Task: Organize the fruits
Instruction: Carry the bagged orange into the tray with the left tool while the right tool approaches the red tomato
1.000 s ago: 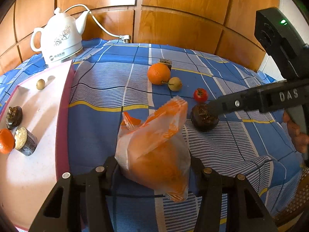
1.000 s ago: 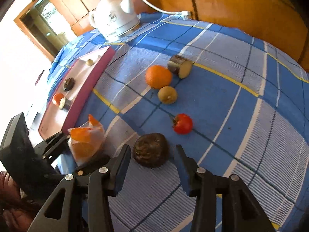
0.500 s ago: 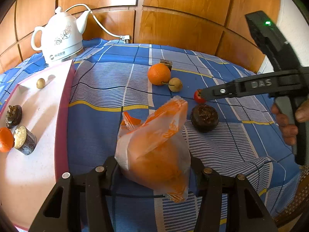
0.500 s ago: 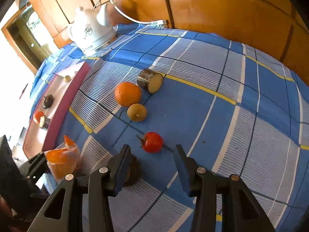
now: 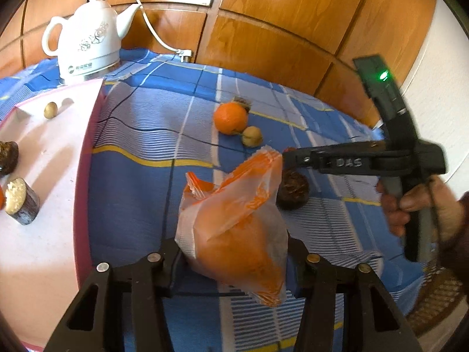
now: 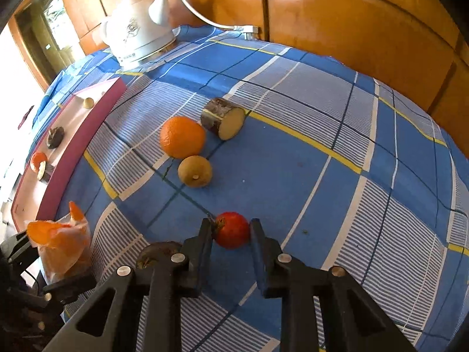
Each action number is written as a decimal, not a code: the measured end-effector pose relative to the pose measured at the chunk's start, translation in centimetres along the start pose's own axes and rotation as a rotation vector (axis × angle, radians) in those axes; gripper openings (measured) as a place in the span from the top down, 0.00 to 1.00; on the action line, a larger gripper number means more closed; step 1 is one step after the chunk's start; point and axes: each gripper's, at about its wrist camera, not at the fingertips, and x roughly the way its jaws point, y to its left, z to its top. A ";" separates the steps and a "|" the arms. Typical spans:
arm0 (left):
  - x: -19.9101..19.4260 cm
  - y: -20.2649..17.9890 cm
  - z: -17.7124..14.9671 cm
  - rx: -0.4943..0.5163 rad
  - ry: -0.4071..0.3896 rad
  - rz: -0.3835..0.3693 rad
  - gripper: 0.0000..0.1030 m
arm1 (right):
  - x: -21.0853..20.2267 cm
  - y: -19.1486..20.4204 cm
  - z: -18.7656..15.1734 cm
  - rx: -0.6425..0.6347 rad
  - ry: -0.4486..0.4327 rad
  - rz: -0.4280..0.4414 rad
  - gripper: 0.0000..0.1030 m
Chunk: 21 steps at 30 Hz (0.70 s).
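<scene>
My left gripper (image 5: 234,252) is shut on an orange fruit in a clear plastic bag (image 5: 237,234), held over the blue checked cloth. My right gripper (image 6: 230,231) has its jaws closed in on both sides of a small red fruit (image 6: 231,230) that rests on the cloth. A dark round fruit (image 6: 156,253) lies just left of it, also seen in the left wrist view (image 5: 294,190). An orange (image 6: 181,137), a small tan fruit (image 6: 195,171) and a cut brown cylinder piece (image 6: 224,118) lie farther back.
A pink tray (image 5: 44,228) at the left holds a tan fruit (image 5: 50,109), a dark fruit (image 5: 7,157), a cut cylinder piece (image 5: 22,205) and an orange at its edge. A white kettle (image 5: 88,50) with a cord stands at the back left. Wood panelling is behind.
My right gripper has moved from the dark round fruit forward to the red fruit and narrowed its jaws around it. My left gripper keeps holding the bagged orange in place.
</scene>
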 end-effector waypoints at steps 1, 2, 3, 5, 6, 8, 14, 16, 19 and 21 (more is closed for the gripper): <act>-0.5 -0.1 0.2 -0.004 -0.010 -0.030 0.49 | -0.1 -0.1 0.0 0.006 -0.001 -0.002 0.76; -1.0 -0.3 0.3 -0.006 -0.021 -0.051 0.49 | -0.1 -0.2 0.0 0.012 -0.003 -0.006 0.76; -1.4 -0.5 0.5 -0.006 -0.031 -0.068 0.49 | -0.2 -0.3 0.1 0.015 -0.004 -0.009 0.76; -2.4 -0.7 1.0 -0.009 -0.053 -0.104 0.49 | -0.2 -0.4 0.1 0.018 -0.004 -0.012 0.76; -2.9 -0.8 1.2 -0.011 -0.064 -0.124 0.49 | -0.3 -0.3 0.1 0.016 -0.004 -0.016 0.76; -4.1 -0.8 1.8 -0.019 -0.082 -0.165 0.49 | -0.3 -0.3 0.1 0.012 -0.003 -0.021 0.76; -7.1 0.9 3.5 -0.056 -0.141 -0.165 0.49 | -0.4 -0.4 -0.1 0.018 -0.002 -0.031 0.76; -7.9 2.1 4.3 -0.070 -0.164 -0.117 0.48 | -0.4 -0.4 -0.2 0.020 -0.002 -0.033 0.76; -8.2 4.4 5.4 -0.105 -0.165 -0.002 0.48 | -0.4 -0.3 -0.2 0.020 -0.002 -0.038 0.76; -7.9 6.4 6.1 -0.144 -0.154 0.051 0.48 | -0.5 -0.3 -0.3 0.020 -0.002 -0.041 0.76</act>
